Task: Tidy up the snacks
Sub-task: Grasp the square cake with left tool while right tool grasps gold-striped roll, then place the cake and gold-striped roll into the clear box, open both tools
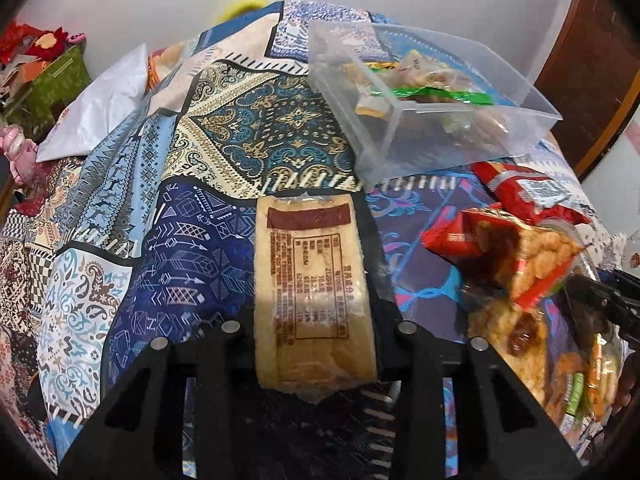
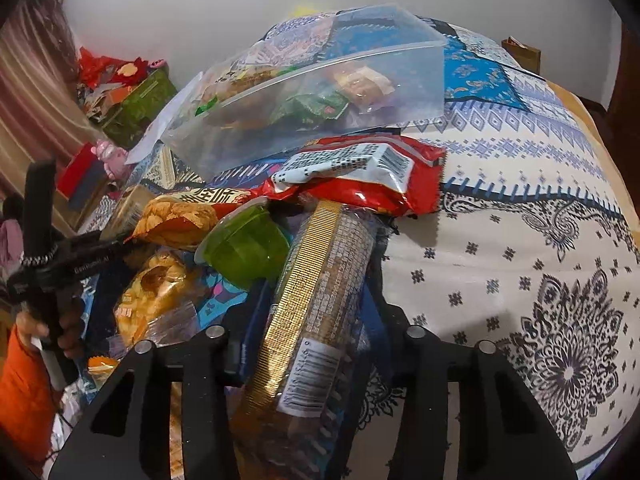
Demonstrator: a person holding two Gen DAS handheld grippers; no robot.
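My left gripper (image 1: pixel 316 292) is shut on a pale yellow biscuit packet (image 1: pixel 312 280) with a brown stripe, held above the patterned cloth. A clear plastic bin (image 1: pixel 424 96) with several snacks in it stands ahead to the right. My right gripper (image 2: pixel 316 292) is shut on a gold and brown snack packet (image 2: pixel 316 300), held over the snack pile. In the right wrist view the clear bin (image 2: pixel 320 92) lies beyond the pile, with a red packet (image 2: pixel 360 176) and a green jelly cup (image 2: pixel 248 248) in front of it. The right gripper's body (image 1: pixel 600 300) shows at the left wrist view's right edge.
Loose snack bags (image 1: pixel 520 272) lie right of the left gripper. A white bag (image 1: pixel 100 108) and a green box (image 1: pixel 52 84) sit at the far left. The left gripper's handle (image 2: pixel 44 256) and hand show at left. Patterned cloth (image 2: pixel 540 260) stretches to the right.
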